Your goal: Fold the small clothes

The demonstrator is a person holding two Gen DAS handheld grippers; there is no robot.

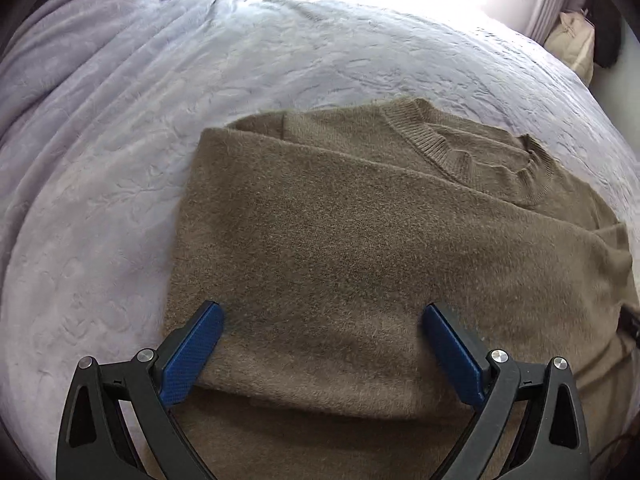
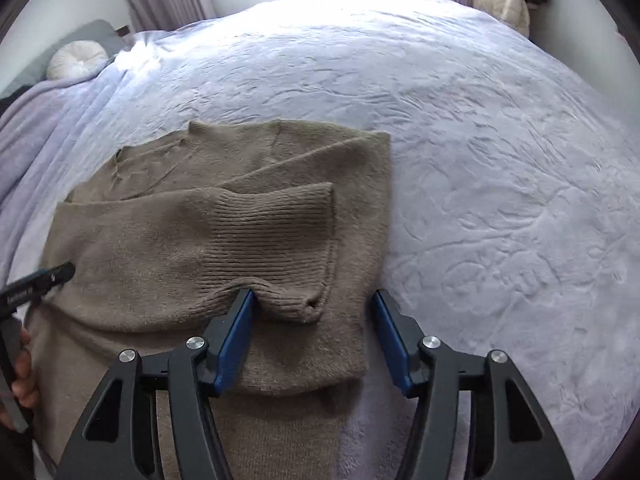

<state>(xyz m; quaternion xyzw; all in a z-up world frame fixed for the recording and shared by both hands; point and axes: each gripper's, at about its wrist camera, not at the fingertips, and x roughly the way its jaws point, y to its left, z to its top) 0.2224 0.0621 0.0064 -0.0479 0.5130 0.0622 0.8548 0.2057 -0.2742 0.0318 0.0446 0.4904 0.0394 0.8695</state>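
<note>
Fingers (image 1: 452, 356) of your left gripper (image 1: 324, 312) stand wide, empty over the brown sweater (image 1: 360, 240), half-folded on the bed (image 1: 280, 60). Your right gripper (image 2: 314, 300) is half-open around the ribbed cuff (image 2: 276, 232), not pinching, probably placing the sleeve across.

Beyond and to either side of the folded brown fuzzy knit sweater (image 2: 224, 240), the pale lavender embossed bedspread (image 2: 480, 160) lies bare and passable. A round white cushion (image 2: 78, 60) sits far beyond the sweater's left side; a cream bag (image 2: 500, 0) stands far beyond its right.
</note>
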